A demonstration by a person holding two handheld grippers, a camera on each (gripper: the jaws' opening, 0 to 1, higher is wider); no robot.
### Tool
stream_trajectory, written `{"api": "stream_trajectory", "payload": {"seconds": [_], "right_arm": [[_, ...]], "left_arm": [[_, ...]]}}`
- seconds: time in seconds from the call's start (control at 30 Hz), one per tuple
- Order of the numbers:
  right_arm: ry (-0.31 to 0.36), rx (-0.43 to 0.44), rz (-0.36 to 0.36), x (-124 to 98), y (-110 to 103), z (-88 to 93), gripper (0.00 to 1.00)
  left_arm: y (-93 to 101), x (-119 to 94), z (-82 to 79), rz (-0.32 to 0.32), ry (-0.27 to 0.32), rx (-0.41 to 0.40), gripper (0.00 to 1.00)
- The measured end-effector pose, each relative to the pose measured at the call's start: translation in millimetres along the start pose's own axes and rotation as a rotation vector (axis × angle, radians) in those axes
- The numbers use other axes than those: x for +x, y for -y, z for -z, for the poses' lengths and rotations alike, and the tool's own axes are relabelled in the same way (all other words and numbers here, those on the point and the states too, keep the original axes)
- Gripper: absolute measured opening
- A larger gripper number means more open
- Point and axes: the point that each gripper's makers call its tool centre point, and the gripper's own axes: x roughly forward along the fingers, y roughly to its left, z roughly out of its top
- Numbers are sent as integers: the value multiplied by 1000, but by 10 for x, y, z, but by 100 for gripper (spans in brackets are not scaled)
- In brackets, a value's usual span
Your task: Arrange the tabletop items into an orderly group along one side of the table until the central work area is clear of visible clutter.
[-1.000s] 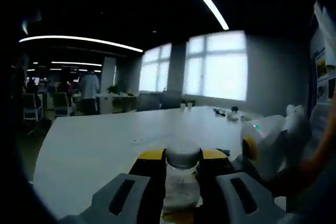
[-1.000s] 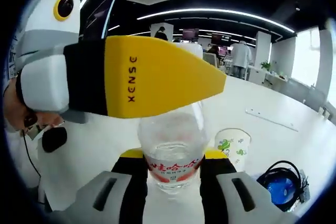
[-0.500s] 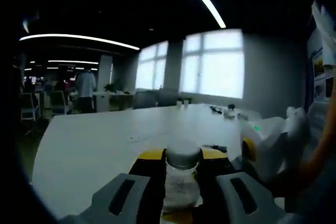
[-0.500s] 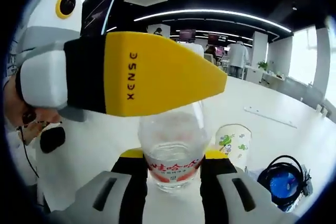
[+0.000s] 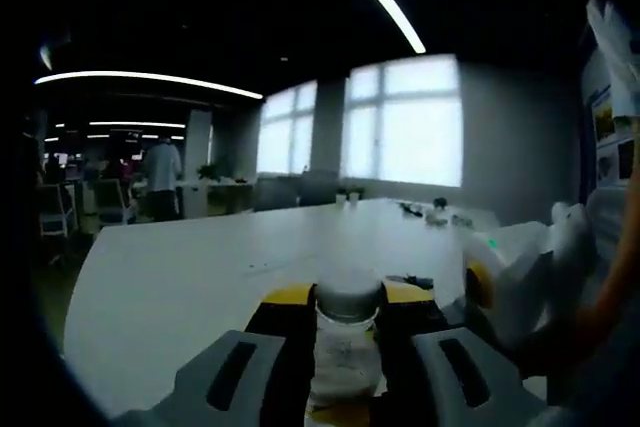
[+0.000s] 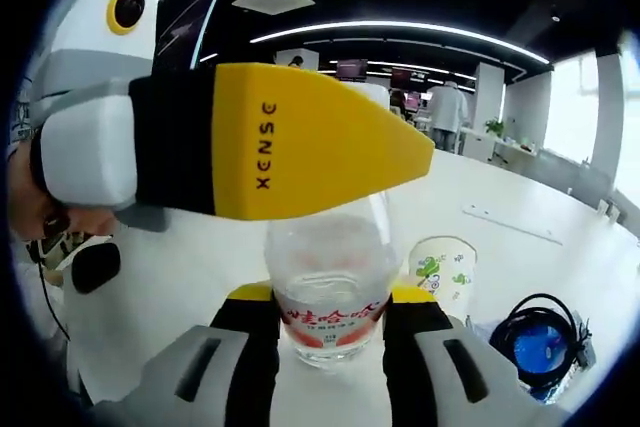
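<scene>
Two grippers clamp one upright bottle [image 6: 330, 287]: left gripper [image 5: 345, 317] fingers on cap, right gripper [image 6: 330, 322] fingers on body

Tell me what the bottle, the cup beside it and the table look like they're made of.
Bottle: clear plastic, probably; the table shows through its wall, with a red-and-white printed label band around it.
Cup: likely paper; opaque matte white with a green printed pattern.
Table: smooth white top, faintly glossy, perhaps laminate; the material cannot be told for sure.

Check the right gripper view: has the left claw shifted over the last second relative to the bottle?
Yes, slightly. The left claw has edged rightward across the bottle; its printed lettering sits further right, while the bottle stays put between the right claw's jaws.
</scene>
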Motion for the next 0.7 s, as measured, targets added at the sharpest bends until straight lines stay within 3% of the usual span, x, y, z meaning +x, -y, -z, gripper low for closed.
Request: {"api": "stream_trajectory", "payload": {"seconds": [0.7], "right_arm": [[1,-9,-11,-9,-16,-27,46]], "left_arm": [[-38,15,34,-20,6,-24,22]]}}
